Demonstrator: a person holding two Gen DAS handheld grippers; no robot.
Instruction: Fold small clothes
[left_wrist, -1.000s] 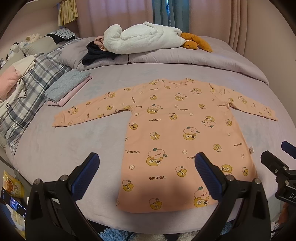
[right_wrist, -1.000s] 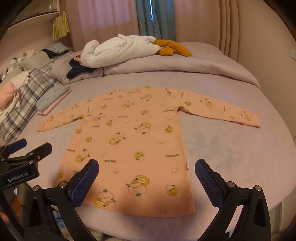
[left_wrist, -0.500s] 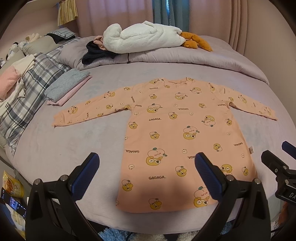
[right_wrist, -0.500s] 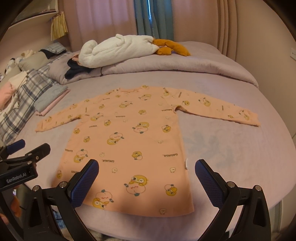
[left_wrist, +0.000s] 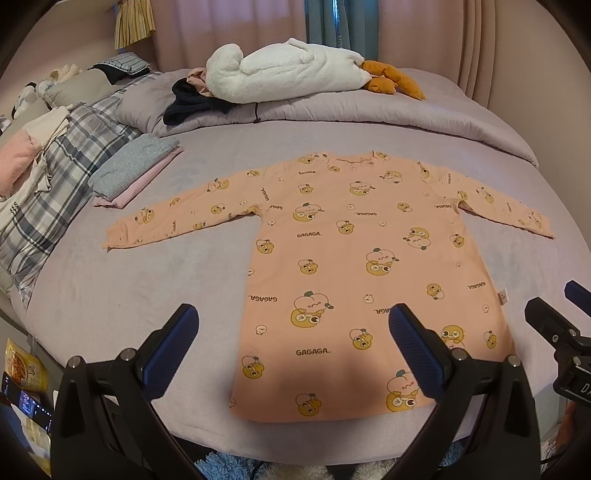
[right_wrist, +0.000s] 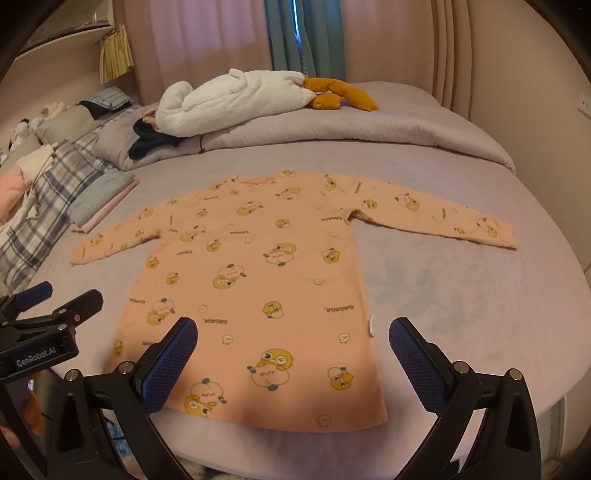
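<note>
Bed (left_wrist: 110, 295), lilac cover. Shirt (left_wrist: 354, 266), peach with a cartoon print, lies flat on it, both sleeves spread out, hem at the near edge. Left tool (left_wrist: 293, 343) and right tool (right_wrist: 293, 354): fingers wide apart, empty, held above the hem. Folded stack (left_wrist: 129, 173) beside the left sleeve, white plush (left_wrist: 284, 70) on the rolled duvet behind. Pink curtains (right_wrist: 199, 40) at back.
</note>
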